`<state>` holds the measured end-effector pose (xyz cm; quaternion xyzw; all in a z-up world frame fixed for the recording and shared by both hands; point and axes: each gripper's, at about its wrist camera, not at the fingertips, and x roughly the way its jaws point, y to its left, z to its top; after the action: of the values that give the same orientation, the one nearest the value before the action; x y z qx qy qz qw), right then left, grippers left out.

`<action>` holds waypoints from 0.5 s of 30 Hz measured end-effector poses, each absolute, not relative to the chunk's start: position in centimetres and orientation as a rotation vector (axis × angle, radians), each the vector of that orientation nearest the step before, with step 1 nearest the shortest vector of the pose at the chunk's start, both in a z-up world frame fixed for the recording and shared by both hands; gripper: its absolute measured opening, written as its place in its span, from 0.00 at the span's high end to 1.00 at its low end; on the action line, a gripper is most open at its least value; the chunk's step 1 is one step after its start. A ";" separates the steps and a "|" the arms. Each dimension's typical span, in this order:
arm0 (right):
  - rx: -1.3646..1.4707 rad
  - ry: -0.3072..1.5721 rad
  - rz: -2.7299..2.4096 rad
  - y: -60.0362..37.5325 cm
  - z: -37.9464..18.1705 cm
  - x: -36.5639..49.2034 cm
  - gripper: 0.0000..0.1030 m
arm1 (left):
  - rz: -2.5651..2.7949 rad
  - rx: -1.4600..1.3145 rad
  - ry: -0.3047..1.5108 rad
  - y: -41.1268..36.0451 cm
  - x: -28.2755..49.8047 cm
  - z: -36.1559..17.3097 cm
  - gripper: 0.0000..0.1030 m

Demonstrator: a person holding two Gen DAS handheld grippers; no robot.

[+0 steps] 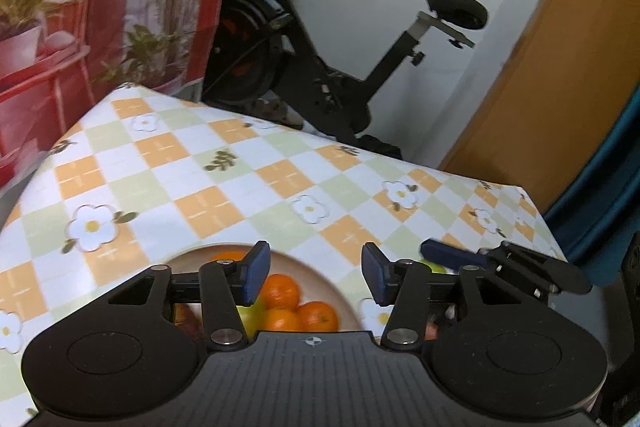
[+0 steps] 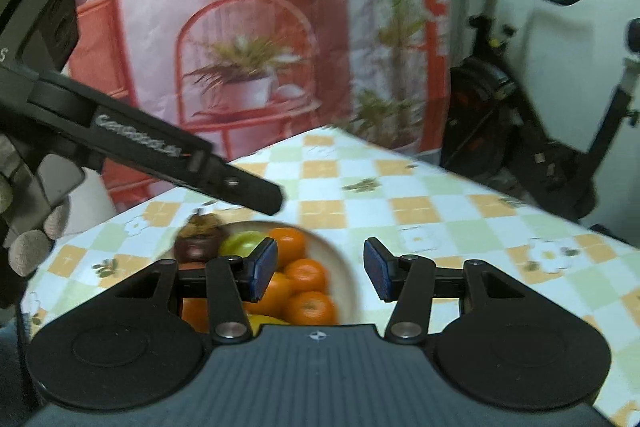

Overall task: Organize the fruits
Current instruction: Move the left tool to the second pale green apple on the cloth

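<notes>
A beige plate (image 1: 316, 269) (image 2: 346, 267) on the checkered tablecloth holds several oranges (image 1: 282, 291) (image 2: 306, 275), a green fruit (image 2: 242, 243) and a dark purple mangosteen (image 2: 198, 239). My left gripper (image 1: 316, 277) is open and empty, hovering above the plate. My right gripper (image 2: 320, 269) is open and empty, above the plate's right rim. In the left wrist view the right gripper's blue finger (image 1: 448, 253) shows over a green fruit (image 1: 434, 267) on the table. In the right wrist view the left gripper's body (image 2: 160, 151) reaches in from the left.
The table (image 1: 240, 179) has a checkered flowered cloth. A black exercise bike (image 1: 320, 47) stands behind it, next to a red patterned curtain (image 2: 240, 27). A wooden door (image 1: 540, 67) is at the right. A gloved hand (image 2: 28, 227) holds the left gripper.
</notes>
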<state>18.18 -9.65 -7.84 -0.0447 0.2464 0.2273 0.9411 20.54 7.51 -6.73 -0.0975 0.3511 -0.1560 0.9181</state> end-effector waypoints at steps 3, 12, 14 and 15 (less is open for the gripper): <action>-0.061 0.477 0.400 -12.3 -7.6 17.9 0.50 | -0.352 -0.190 0.730 5.6 20.9 -6.9 0.47; 0.012 0.524 0.263 -19.5 -8.8 18.5 0.49 | -0.432 -0.203 0.814 0.3 23.4 -9.1 0.47; 0.012 0.539 0.252 -20.1 -9.3 18.6 0.49 | -0.443 -0.213 0.837 -0.6 23.9 -9.6 0.47; 0.016 0.544 0.250 -20.4 -9.5 18.6 0.49 | -0.446 -0.217 0.846 -0.9 24.2 -9.9 0.47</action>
<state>18.57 -20.42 -9.55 0.0081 0.2680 0.1229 0.9555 24.17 -0.92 -9.88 -0.1042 0.4061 -0.2142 0.8822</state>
